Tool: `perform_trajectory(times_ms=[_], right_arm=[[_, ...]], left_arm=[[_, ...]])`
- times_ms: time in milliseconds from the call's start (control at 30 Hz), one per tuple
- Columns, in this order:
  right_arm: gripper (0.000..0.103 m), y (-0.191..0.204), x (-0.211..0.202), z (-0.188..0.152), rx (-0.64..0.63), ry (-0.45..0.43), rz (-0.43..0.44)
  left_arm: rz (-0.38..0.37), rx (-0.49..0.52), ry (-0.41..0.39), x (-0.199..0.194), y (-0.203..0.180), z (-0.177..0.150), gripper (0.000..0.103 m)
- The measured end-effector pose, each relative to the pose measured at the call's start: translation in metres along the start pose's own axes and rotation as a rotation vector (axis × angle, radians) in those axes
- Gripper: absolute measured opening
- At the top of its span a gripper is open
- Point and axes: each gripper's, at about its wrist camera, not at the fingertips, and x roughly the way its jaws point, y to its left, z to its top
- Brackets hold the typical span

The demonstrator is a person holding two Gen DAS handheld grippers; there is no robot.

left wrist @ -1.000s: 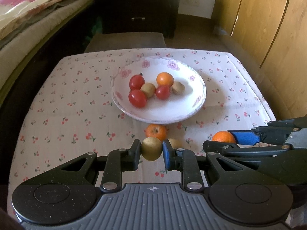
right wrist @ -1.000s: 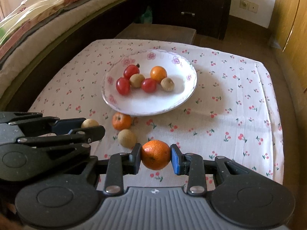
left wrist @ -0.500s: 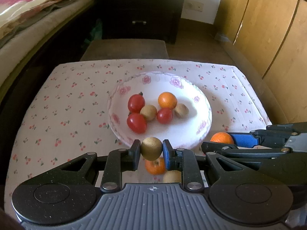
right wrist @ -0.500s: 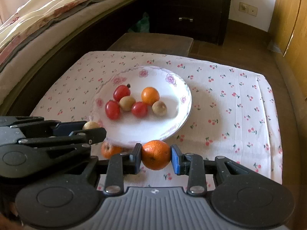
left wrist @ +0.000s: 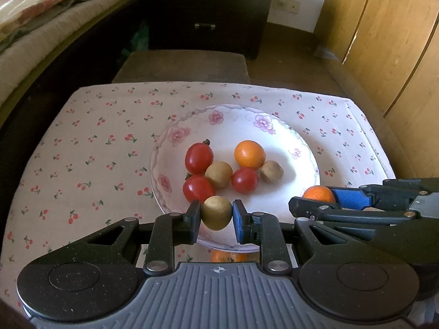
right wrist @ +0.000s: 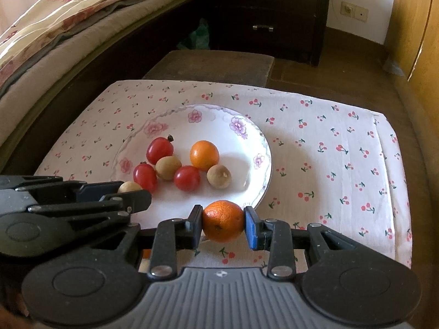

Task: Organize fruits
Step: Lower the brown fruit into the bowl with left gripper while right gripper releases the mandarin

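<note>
My left gripper [left wrist: 216, 215] is shut on a small brown longan [left wrist: 216, 212], held over the near rim of the white flowered plate [left wrist: 274, 126]. My right gripper [right wrist: 222, 223] is shut on an orange tangerine [right wrist: 223, 220] just above the plate's [right wrist: 255, 137] near right rim. The plate holds three red tomatoes [left wrist: 199, 157], one orange [left wrist: 249, 154] and two brown longans [left wrist: 218, 174]. Each gripper shows at the side of the other's view, the right gripper [left wrist: 321, 197] with its tangerine and the left gripper [right wrist: 130, 189] with its longan.
The plate rests on a cherry-print cloth [right wrist: 329, 150] over a low table. One orange fruit [left wrist: 223, 256] lies on the cloth under my left gripper, mostly hidden. A bed [right wrist: 68, 27] runs along the left, a dark drawer chest [right wrist: 263, 13] stands behind, wooden wardrobe doors [left wrist: 389, 41] at right.
Both grippers moved forward together with their fruit, from over the bare cloth to the plate's near rim. The loose fruits on the cloth slid under the grippers, out of sight.
</note>
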Motion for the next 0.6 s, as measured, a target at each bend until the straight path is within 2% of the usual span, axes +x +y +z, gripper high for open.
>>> perform_trajectory(times_ms=[600], right_arm=[[0.035,0.004,0.013,0.006,-0.015,-0.019,0.002]], left_arm=[[0.016,-0.034,0.012,0.011,0.011,0.006,0.031]])
